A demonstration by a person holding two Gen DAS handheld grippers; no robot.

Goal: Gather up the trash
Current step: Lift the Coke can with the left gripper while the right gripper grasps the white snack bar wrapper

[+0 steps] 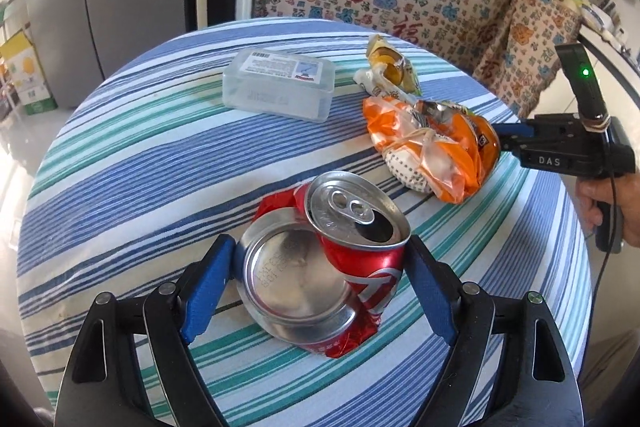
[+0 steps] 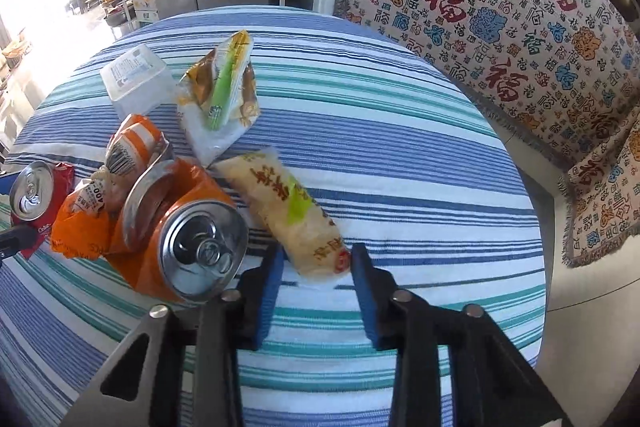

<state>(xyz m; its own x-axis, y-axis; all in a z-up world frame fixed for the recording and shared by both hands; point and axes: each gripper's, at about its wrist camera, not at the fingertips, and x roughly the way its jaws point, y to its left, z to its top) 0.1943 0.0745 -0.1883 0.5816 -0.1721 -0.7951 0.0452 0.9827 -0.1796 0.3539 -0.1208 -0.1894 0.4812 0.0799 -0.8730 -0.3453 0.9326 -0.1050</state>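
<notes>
The left gripper (image 1: pixel 322 255) stands with its blue fingers (image 1: pixel 208 283) spread wide around a crushed red can (image 1: pixel 320 267) lying on the striped tablecloth (image 1: pixel 120 163), the pads flanking it closely; actual contact cannot be confirmed. The right gripper (image 2: pixel 316 259) holds its fingers moderately apart at the near end of a pale yellow snack packet (image 2: pixel 292 215), just beside a crushed orange can (image 2: pixel 192 239). Further back lie an orange plastic bag (image 2: pixel 86 223), a green-and-yellow wrapper (image 2: pixel 224 87) and a clear plastic box (image 1: pixel 280 83).
</notes>
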